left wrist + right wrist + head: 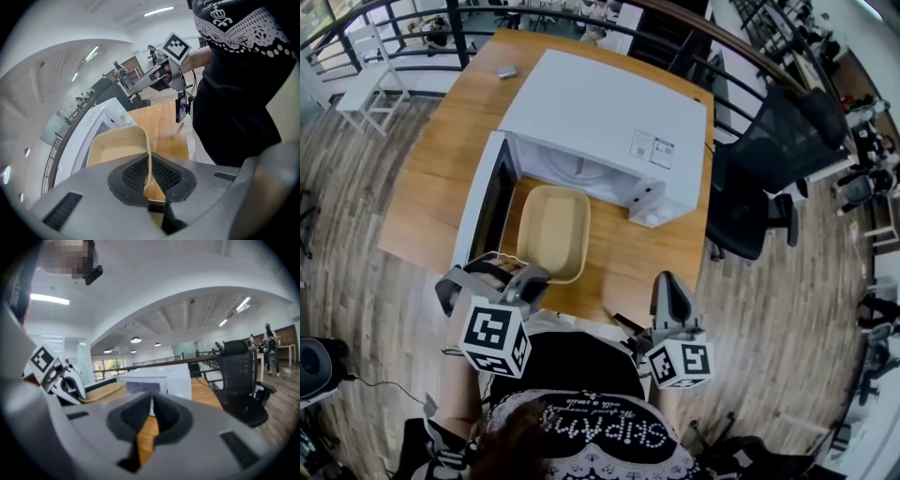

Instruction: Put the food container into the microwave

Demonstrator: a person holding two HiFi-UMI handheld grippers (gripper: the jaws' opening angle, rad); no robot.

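A beige, empty food container (553, 230) sits on the wooden table (441, 159), right in front of the white microwave (609, 117). The microwave's door (483, 202) is swung open to the left. My left gripper (534, 275) is shut on the container's near rim; in the left gripper view the thin wall (149, 154) runs between the pads. My right gripper (668, 281) hovers at the table's near edge, to the right of the container, shut and empty. Its jaws (151, 404) point at the microwave (159, 378).
A small grey object (506, 71) lies at the table's far end. A black office chair (769, 159) stands to the right of the table, a white chair (370, 75) at the far left. A dark railing (412, 19) curves behind the table.
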